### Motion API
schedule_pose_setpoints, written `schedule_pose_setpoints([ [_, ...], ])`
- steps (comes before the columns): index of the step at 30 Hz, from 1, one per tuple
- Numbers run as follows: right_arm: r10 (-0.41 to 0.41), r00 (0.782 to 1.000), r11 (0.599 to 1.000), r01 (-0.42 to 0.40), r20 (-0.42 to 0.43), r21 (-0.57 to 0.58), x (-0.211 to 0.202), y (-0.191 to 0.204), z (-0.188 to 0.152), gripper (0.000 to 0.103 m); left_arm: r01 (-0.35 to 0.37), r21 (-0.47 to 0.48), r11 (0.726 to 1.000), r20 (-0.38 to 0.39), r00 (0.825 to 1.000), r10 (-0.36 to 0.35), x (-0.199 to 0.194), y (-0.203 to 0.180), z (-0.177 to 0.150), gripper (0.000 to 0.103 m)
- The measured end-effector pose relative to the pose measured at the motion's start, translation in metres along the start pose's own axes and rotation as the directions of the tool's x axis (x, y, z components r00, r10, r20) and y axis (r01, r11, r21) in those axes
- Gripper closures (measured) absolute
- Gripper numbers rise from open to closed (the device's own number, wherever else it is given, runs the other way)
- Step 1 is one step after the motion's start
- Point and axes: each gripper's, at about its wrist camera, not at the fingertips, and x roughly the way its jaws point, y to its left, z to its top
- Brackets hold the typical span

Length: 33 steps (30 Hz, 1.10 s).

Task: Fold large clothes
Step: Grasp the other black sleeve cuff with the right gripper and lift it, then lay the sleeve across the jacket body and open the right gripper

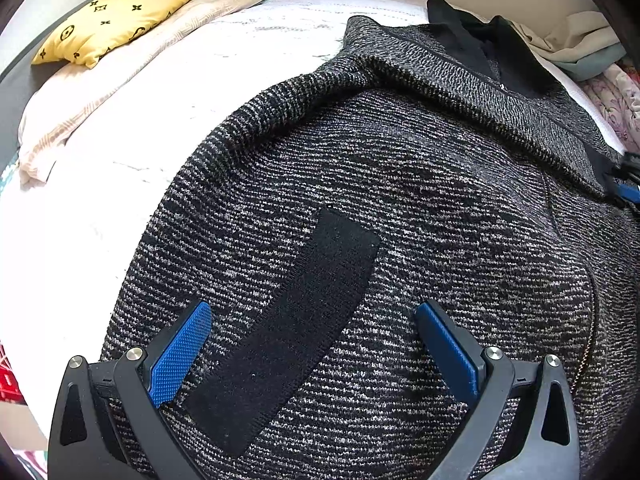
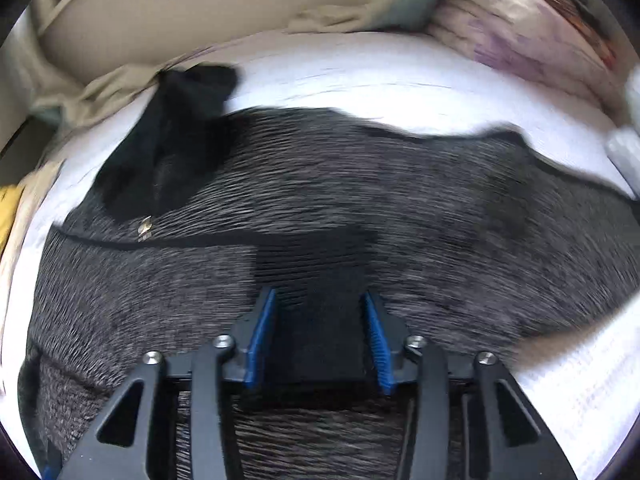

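The left gripper (image 1: 314, 320) hung wide open over the jacket's black cuff (image 1: 288, 328), gripping nothing. The right gripper (image 2: 320, 312) stood partly open above dark knit, nothing pinched. The grey jacket (image 1: 420, 208) lay spread on the white bed (image 1: 120, 160), near a yellow pillow (image 1: 108, 20).

Right gripper (image 2: 320, 320): jaws parted, over black cuff.
Grey knit jacket (image 2: 360, 208): spread on white bedsheet (image 2: 400, 80).

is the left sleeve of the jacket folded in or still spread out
Folded in. The sleeve lies across the jacket body, its black cuff resting on the front rather than on the white bed sheet.
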Motion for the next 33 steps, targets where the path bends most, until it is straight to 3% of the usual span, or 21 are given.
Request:
schedule_pose_setpoints([
  [5,-0.025,0.997,1.000,0.026,0.075,-0.008,-0.036,-0.027,-0.011,0.068,-0.001,0.003,1.000,-0.004,1.000,0.001,-0.002,0.002,0.002,0.000],
  [8,0.032,0.994,0.997,-0.025,0.101,-0.076,-0.053,-0.020,-0.025,0.072,0.002,0.001,1.000,-0.008,1.000,-0.002,-0.003,0.001,0.003,0.000],
  [12,0.149,0.989,0.979,-0.146,0.007,-0.140,-0.041,-0.003,-0.042,0.085,0.004,0.010,1.000,-0.008,1.000,-0.004,-0.004,0.000,0.004,0.000],
  [18,0.122,0.991,0.982,-0.129,-0.059,-0.137,-0.009,0.004,-0.045,0.088,0.041,0.006,0.999,0.007,0.999,-0.041,-0.014,0.009,0.014,0.000],
  [24,0.170,0.982,0.976,-0.179,-0.077,-0.122,-0.035,-0.004,-0.039,0.086,0.056,-0.006,0.998,0.043,0.998,-0.056,-0.028,0.014,0.058,0.000],
  [28,0.227,0.973,0.965,-0.231,-0.047,-0.122,-0.071,-0.021,-0.049,0.085,-0.024,0.028,0.999,0.088,0.996,0.022,-0.021,0.009,0.102,0.000],
  [33,0.314,0.949,0.949,-0.314,-0.001,-0.035,-0.108,-0.042,-0.054,0.083,-0.172,0.074,0.982,0.038,0.985,0.170,0.028,0.008,0.138,0.000],
])
